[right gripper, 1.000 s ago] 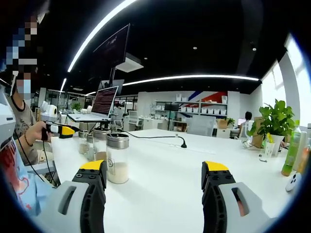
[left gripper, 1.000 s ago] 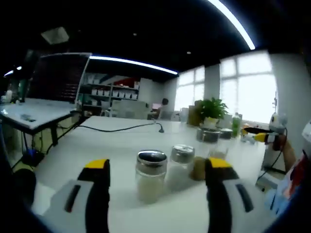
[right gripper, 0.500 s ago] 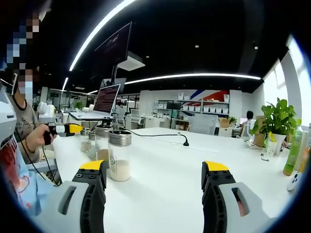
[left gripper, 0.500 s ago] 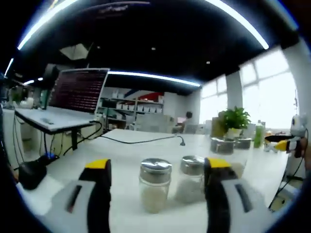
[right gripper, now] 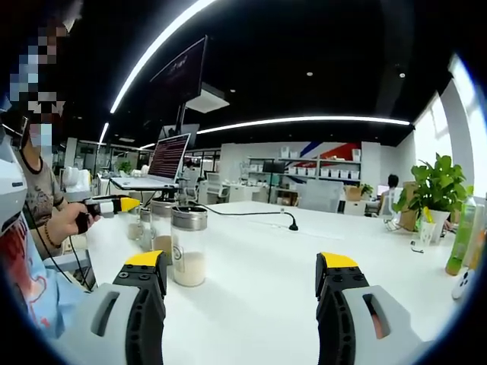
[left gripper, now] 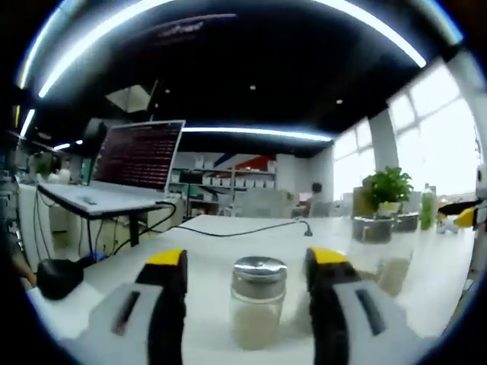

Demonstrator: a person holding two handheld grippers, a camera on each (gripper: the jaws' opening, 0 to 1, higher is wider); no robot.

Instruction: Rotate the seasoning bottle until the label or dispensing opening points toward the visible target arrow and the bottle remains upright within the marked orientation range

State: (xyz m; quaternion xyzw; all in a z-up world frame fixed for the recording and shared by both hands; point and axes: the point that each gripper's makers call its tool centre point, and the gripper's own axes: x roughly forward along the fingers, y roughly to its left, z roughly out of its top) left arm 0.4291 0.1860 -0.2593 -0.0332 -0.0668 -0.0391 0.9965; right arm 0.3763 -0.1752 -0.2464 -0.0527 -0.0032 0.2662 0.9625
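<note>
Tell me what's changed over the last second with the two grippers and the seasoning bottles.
The left gripper has swung round and closed in on the nearest seasoning bottle, which now stands between its open jaws, not yet gripped. Seen from the right gripper view, it has advanced toward the bottles. The right gripper stayed open and in place above the white table; the bottles stayed upright where they were.

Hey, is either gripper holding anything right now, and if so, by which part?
Nothing is held. The left gripper is open, its jaws either side of a seasoning bottle without clamping it. The right gripper is open over the bare table.
</note>
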